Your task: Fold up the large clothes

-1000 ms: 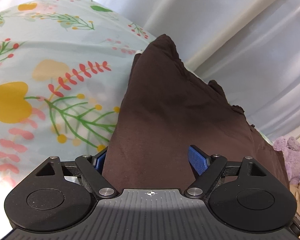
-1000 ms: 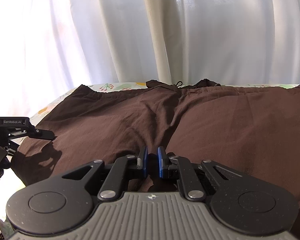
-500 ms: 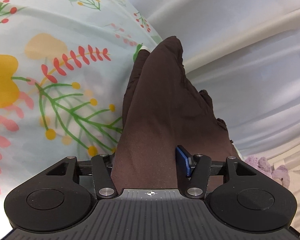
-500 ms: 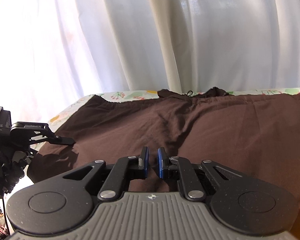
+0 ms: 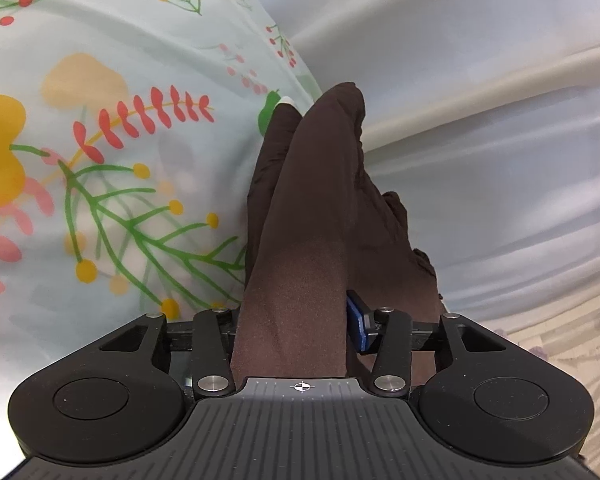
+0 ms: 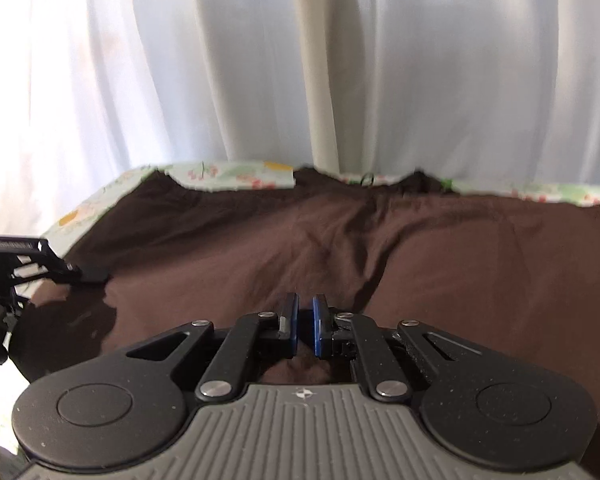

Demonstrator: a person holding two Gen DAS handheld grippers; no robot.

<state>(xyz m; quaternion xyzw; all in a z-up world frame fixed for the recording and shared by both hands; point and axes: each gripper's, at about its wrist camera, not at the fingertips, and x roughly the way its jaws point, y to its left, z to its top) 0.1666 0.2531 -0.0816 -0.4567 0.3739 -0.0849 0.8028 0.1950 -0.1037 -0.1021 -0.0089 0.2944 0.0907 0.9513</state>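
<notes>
A pale white curtain [image 6: 260,60] is hanging in long folds behind everything, filling the upper part of the right wrist view and the right side of the left wrist view. Below it, a light mint bedsheet printed with yellow flowers, green sprigs and red leaves [image 5: 100,140] is covering the bed, and its far edge is showing as a thin strip under the curtain. A large dark brown cloth garment [image 6: 340,248] is lying spread across the sheet, reaching from the left edge of the bed out past the right border of the right wrist view, with a small drawstring loop at its far edge. The left gripper [image 5: 296,328] is working at the garment's left edge; its jaws are closing, with a raised ridge of the brown fabric standing between them. The right gripper [image 6: 304,330] is sitting at the near edge, its blue pads nearly together and pinching a small fold of the garment.
</notes>
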